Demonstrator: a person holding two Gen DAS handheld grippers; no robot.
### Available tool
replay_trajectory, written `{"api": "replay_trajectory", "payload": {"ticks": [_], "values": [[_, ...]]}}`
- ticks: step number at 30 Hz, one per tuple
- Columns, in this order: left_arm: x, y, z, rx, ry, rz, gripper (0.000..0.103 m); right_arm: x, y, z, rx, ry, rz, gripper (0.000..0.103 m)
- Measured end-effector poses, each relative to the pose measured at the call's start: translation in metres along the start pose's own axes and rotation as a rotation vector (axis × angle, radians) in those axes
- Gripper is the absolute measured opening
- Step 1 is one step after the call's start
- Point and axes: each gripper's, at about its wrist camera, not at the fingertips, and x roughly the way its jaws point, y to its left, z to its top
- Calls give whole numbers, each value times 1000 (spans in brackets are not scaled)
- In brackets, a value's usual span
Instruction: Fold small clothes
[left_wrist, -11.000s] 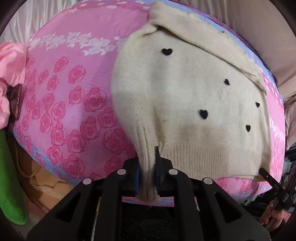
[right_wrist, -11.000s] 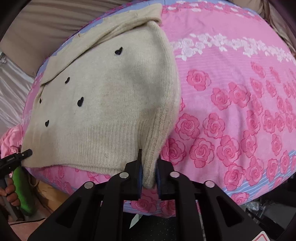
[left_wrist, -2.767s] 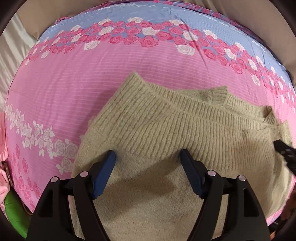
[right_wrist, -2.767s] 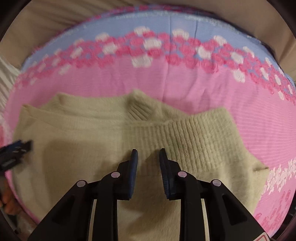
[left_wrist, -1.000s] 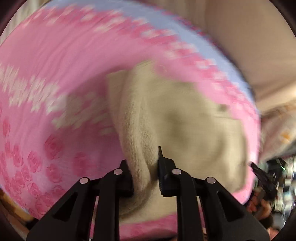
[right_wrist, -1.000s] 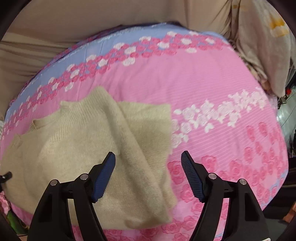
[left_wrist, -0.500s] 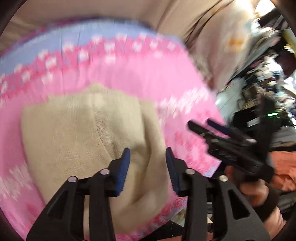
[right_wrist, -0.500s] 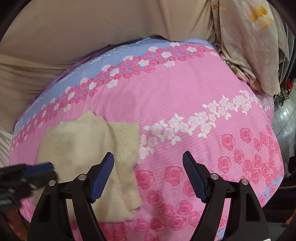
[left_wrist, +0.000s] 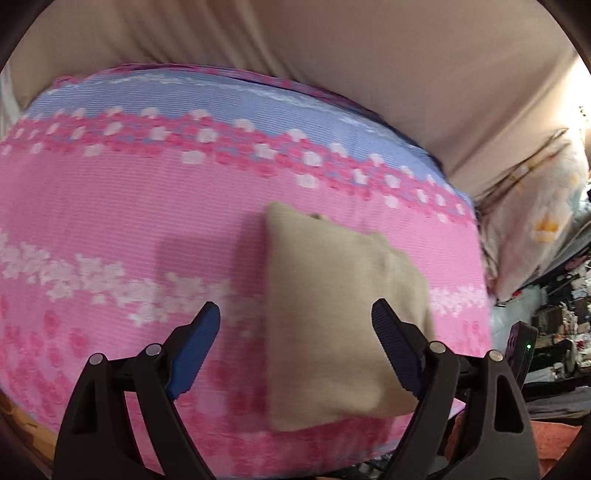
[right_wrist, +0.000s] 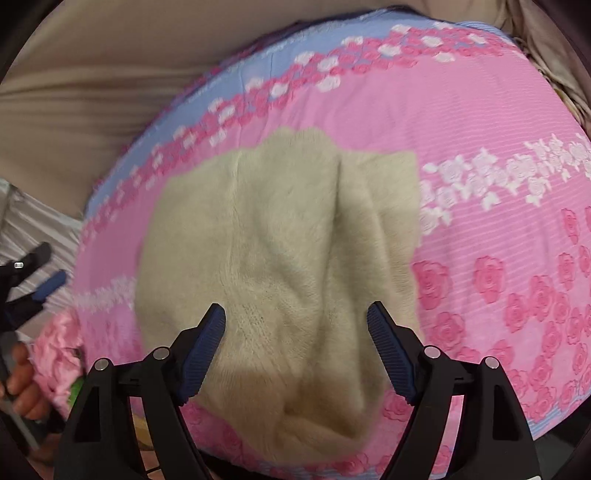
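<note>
Over the blurred bedspread (left_wrist: 110, 221), both tools (left_wrist: 295, 347) (right_wrist: 295, 343) gape empty, the left still widening, their shadows dimming the folded sweater's (right_wrist: 280, 236) near edge.

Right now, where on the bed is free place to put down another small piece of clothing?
In the left wrist view, bare pink sheet lies left of the folded beige sweater, up to the blue band. The rose-printed part on the sweater's other side is also bare. The sweater's own spot is taken.

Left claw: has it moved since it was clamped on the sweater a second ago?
Yes. The left claw has let go and backed off, its jaws opening; the folded sweater lies flat on the pink bedspread, free of its pads.
</note>
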Motion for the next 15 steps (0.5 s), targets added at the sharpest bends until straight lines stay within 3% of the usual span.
{"api": "replay_trajectory", "payload": {"ticks": [1, 2, 4, 7, 9, 11, 13, 15], "values": [[-1, 6, -5, -4, -3, 10, 82, 7, 5, 2, -13, 7, -8, 60], [-1, 8, -4, -13, -7, 18, 82, 13, 9, 4, -33, 19, -14, 25], [-8, 13, -9, -32, -12, 12, 82, 4, 22, 12, -91, -3, -36, 18], [-15, 16, -11, -45, -19, -8, 82, -49, 34, 22, -148, -118, -37, 16], [-21, 14, -14, -25, -30, -14, 83, -64, 26, 23, -160, -142, -70, 17], [-16, 10, -16, 7, -15, -20, 86, -39, 9, 23, -172, -87, -135, 35], [-1, 5, -21, 36, 35, -42, 88, 1, -16, 15, -164, 21, -206, 44], [21, 0, -27, 41, 95, -64, 88, -8, -21, 12, -97, -12, -161, 46]]}}
